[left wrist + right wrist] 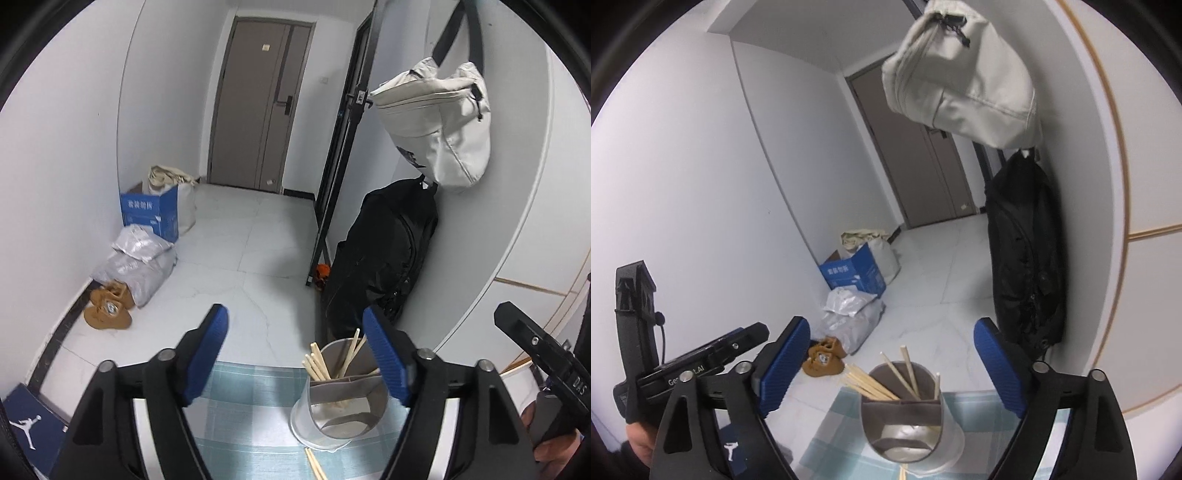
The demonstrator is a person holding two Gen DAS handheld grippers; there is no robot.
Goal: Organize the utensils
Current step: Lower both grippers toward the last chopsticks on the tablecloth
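Note:
A metal utensil holder with a grey divider stands on a blue checked cloth. Several wooden chopsticks stick out of its far compartment; the near compartment looks empty. More chopsticks lie on the cloth just in front of the holder. My left gripper is open and empty, above the cloth, its right finger beside the holder. In the right wrist view the holder with its chopsticks sits between the fingers of my open, empty right gripper. Loose chopsticks show at the bottom edge.
Beyond the table edge is a tiled floor with brown slippers, grey parcels and a blue box. A black bag and a white bag hang on the right wall. A shoebox lies at left.

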